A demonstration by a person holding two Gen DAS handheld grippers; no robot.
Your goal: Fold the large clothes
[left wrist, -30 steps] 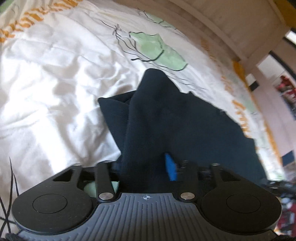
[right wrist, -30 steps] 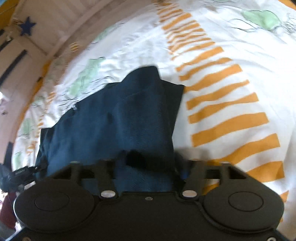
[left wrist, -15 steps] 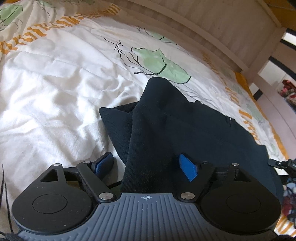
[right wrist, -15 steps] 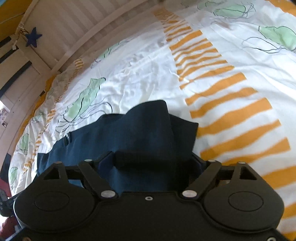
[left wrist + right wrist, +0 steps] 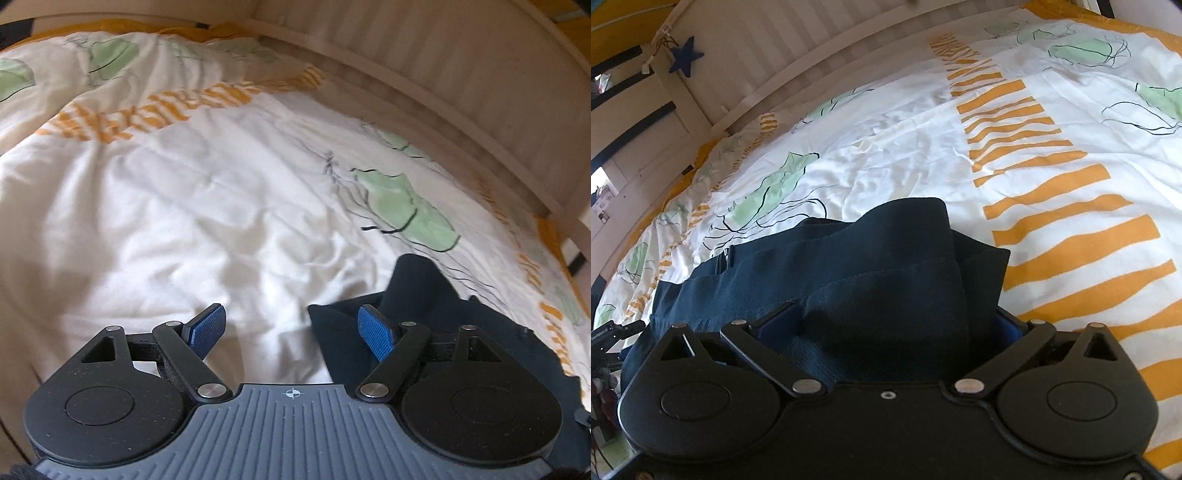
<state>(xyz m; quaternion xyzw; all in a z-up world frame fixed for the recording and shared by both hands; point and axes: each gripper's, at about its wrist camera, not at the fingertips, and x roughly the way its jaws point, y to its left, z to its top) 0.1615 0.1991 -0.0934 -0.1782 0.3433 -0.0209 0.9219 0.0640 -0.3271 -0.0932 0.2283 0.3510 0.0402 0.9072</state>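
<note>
A dark navy garment (image 5: 871,266) lies folded on the bed's white quilt (image 5: 923,158). In the right wrist view it fills the space between my wide-spread fingers, and its folded layers bunch up over the right gripper (image 5: 886,325), which is open. In the left wrist view the garment (image 5: 424,295) lies at the lower right, behind the right blue pad (image 5: 375,338). My left gripper (image 5: 291,328) is open and empty, with bare quilt (image 5: 184,206) between its pads.
The quilt has orange stripes (image 5: 1071,229) and green jellyfish prints (image 5: 406,206). A pale wooden bed rail (image 5: 443,85) runs along the far side. A blue star (image 5: 686,55) hangs on the bed post. The other gripper's tip (image 5: 613,330) shows at the far left.
My left gripper has let go of the garment, opened wide and swung left off it onto bare quilt. My right gripper has opened wider; the garment has settled flat on the bed.
</note>
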